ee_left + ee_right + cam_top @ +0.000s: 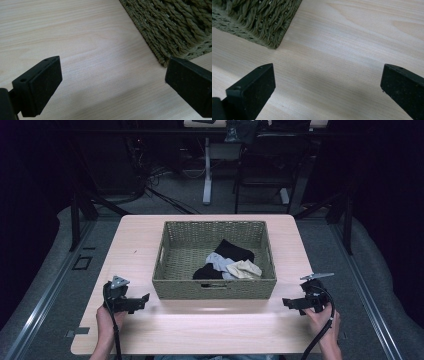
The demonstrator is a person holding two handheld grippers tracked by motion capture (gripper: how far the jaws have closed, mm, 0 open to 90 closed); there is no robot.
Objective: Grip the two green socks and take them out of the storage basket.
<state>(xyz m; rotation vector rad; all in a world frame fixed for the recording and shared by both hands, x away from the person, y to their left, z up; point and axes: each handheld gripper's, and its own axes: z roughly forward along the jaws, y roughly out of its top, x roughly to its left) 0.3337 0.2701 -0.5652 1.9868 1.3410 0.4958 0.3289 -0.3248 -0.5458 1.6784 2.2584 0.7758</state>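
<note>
A woven olive basket (pixel 215 288) stands in the middle of the light wooden table (pixel 200 330). Inside it lie a black cloth (pixel 234 251), a pale blue-grey cloth (pixel 219 262), a cream cloth (pixel 243 269) and another black piece (pixel 206 272). My left gripper (pixel 145 298) rests near the table's front left, pointing right toward the basket, jaws wide open and empty; its own view shows the gripper (pixel 112 82) beside a basket corner (pixel 175 27). My right gripper (pixel 286 302) sits at the front right, pointing left, open and empty (pixel 327 87), near a basket corner (pixel 262 22).
Beyond the table are a desk leg (pixel 207 170), a dark chair (pixel 265 165) and cables on the grey floor. Metal floor rails (pixel 45 300) run along both sides. Bare tabletop lies in front of the basket between the two grippers.
</note>
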